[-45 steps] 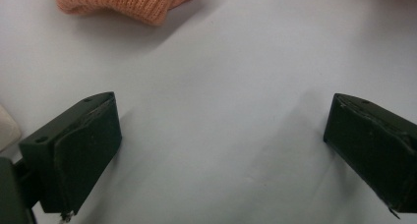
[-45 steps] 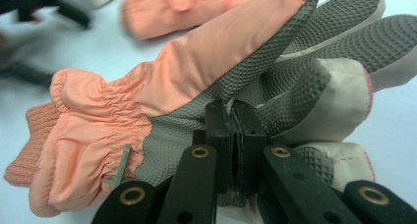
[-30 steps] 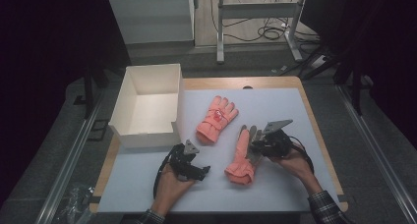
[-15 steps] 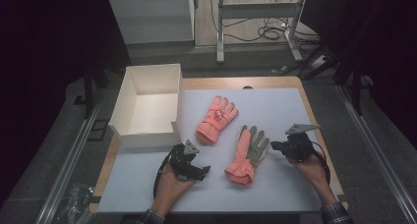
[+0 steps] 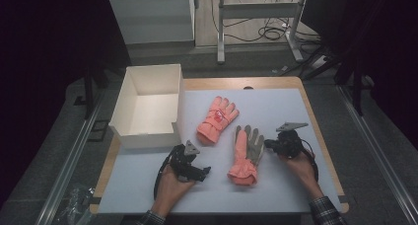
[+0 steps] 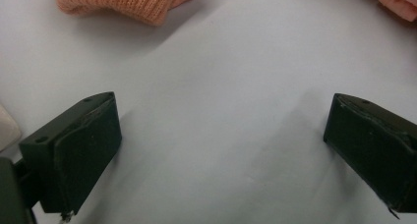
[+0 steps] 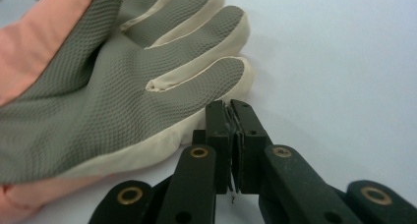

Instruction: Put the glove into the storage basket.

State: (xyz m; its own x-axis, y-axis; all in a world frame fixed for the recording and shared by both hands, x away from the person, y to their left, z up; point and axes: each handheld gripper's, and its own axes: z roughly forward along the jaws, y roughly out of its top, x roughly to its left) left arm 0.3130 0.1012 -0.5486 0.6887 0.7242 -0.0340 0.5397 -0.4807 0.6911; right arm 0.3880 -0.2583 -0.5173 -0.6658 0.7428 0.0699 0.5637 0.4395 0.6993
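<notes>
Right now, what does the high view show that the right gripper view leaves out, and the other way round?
High view alone: the white box, the second glove lying back up, the open left gripper. Right gripper view alone: the grey palm's dotted grip texture and cream finger edges, with the jaws pressed together on nothing. Both: the palm-up glove, the right gripper beside its fingers.

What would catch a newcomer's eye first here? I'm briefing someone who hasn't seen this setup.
Two salmon-pink winter gloves on the pale table: one back-up at the middle, one showing its grey textured palm nearer the person. The right claw, shut and empty, sits at that palm's edge. An open white cardboard box stands at the left.
</notes>
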